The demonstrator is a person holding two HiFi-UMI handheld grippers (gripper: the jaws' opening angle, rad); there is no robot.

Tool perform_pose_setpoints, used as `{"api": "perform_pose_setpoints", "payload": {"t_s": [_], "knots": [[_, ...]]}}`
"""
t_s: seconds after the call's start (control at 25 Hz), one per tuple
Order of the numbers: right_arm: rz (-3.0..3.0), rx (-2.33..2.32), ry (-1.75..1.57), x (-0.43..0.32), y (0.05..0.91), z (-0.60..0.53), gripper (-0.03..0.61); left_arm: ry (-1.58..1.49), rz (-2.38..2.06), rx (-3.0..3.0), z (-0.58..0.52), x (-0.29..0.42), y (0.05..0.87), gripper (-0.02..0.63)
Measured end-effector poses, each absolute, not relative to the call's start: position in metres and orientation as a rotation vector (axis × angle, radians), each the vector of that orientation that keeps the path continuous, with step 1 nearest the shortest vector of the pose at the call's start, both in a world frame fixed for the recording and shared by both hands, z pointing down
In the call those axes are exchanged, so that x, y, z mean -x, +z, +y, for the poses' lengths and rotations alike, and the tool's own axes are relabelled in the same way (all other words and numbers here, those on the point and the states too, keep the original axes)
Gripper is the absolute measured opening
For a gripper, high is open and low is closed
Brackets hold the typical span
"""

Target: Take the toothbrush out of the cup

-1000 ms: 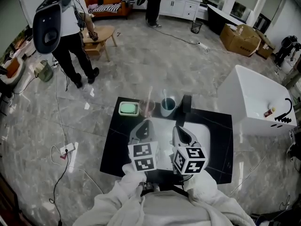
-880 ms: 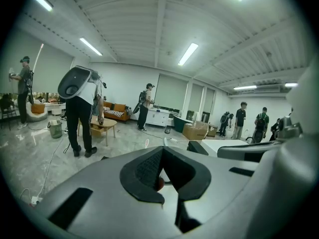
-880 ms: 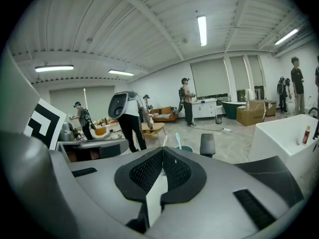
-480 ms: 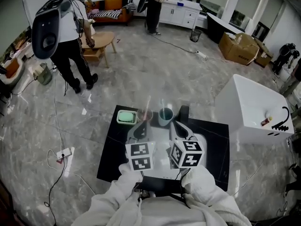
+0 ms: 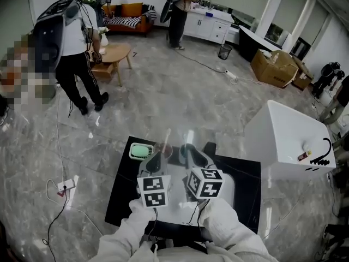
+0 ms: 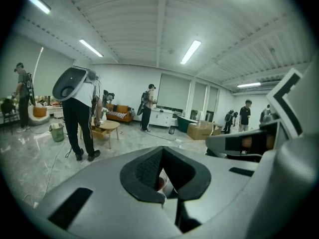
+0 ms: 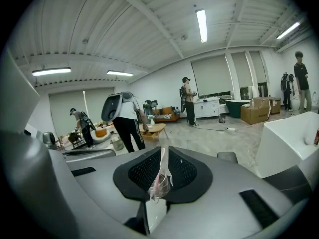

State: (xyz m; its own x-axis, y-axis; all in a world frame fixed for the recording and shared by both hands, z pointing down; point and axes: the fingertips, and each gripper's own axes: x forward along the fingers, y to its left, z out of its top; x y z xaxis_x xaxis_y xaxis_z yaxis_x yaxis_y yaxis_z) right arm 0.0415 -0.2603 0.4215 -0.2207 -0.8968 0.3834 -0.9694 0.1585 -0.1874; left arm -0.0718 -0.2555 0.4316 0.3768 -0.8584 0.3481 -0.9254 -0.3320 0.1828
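Status: toothbrush (image 5: pixel 166 137) not out yet. It stands in the clear pinkish cup (image 5: pixel 162 149) at the far edge of the black table (image 5: pixel 122 201), leaning a bit, shaft well clear of the rim

Layout along that far edge: green soap dish (image 5: pixel 140 150) left of the cup, darker second cup (image 5: pixel 187 148) just right of it

Left gripper (image 5: pixel 156 157): jaws apart by a narrow gap, nothing held. It sits on the near side of the cup, and a sliver of the cup shows through the gap in the left gripper view

Right gripper (image 5: pixel 192 154): jaws also apart, both pad faces visible, empty. The right gripper view has cup and brush lined up dead centre between the pads, but ahead of them, no contact that I can see

Handling, my read:
- brush looks light, stiff and thin, with a smooth plastic handle, so it will likely pivot or slip in a loose pinch
- grab the exposed shaft above the rim, not the very top; pads flat on the handle, then pull along the shaft's lean
- can't tell which end is up, too small
- cup looks thin and light with little to hold it down, so it may tip or ride up with the brush. I'd steady it with the left gripper, low on the wall and with a soft squeeze, while the right one pulls
- second cup sits close on the right, so come in from above rather than sideways
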Motion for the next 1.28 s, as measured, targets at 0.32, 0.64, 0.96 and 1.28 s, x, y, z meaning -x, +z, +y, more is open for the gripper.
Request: {"api": "perform_pose_setpoints", "payload": {"t_s": [0.32, 0.64, 0.96, 1.28], "knots": [[-2.176, -1.786, 0.629, -0.046, 0.458, -0.280, 0.100, 0.275, -1.543, -2.219, -0.264, 0.073, 0.461, 0.003], [-2.121, -1.726, 0.648, -0.043, 0.475, -0.298, 0.100, 0.297, -1.524, -2.179, -0.266, 0.074, 0.478, 0.003], [-2.050, -1.671, 0.620, -0.050, 0.491, -0.316, 0.100, 0.281, -1.540, -2.157, -0.277, 0.081, 0.484, 0.003], [-1.971, -1.604, 0.605, -0.049, 0.508, -0.325, 0.100, 0.259, -1.548, -2.138, -0.283, 0.084, 0.487, 0.003]]}}
